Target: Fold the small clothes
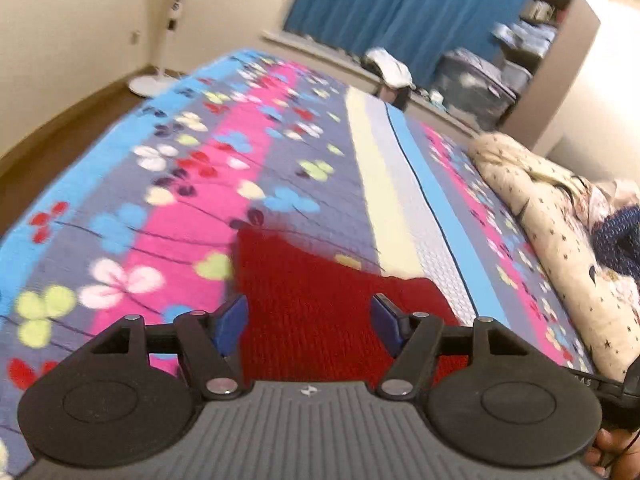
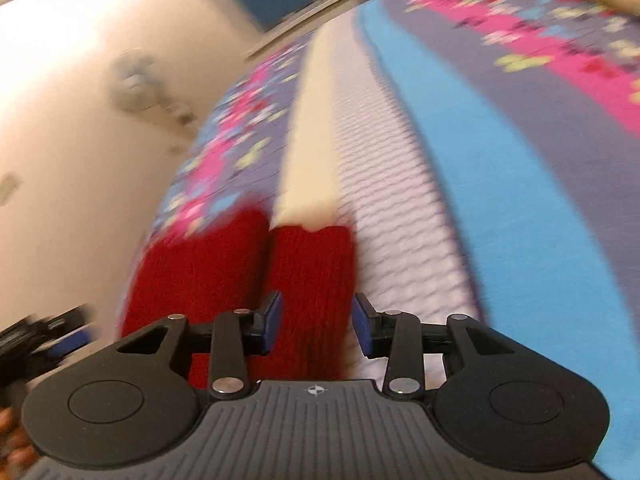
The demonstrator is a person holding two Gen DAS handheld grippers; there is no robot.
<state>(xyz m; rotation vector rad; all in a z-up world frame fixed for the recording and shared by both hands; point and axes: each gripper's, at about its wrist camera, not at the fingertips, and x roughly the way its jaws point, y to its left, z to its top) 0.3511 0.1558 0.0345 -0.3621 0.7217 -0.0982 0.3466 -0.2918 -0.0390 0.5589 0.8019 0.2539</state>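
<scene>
A red knit garment (image 1: pixel 312 280) lies on the flowered bedspread (image 1: pixel 200 160). In the left wrist view it fills the gap between the blue pads of my left gripper (image 1: pixel 308 320), which is shut on a wide bunch of it. In the right wrist view the red knit garment (image 2: pixel 188 272) shows as two lobes. My right gripper (image 2: pixel 318 320) is shut on the right lobe, a narrow fold that runs forward onto the bedspread (image 2: pixel 500 200). The left gripper (image 2: pixel 44 336) shows blurred at the left edge of that view.
A cream star-print comforter (image 1: pixel 552 232) and a dark blue cloth (image 1: pixel 616 240) lie along the bed's right side. A standing fan (image 1: pixel 168 40) is on the floor at far left. Blue curtains (image 1: pixel 400 12) and a grey storage box (image 1: pixel 472 84) stand behind the bed.
</scene>
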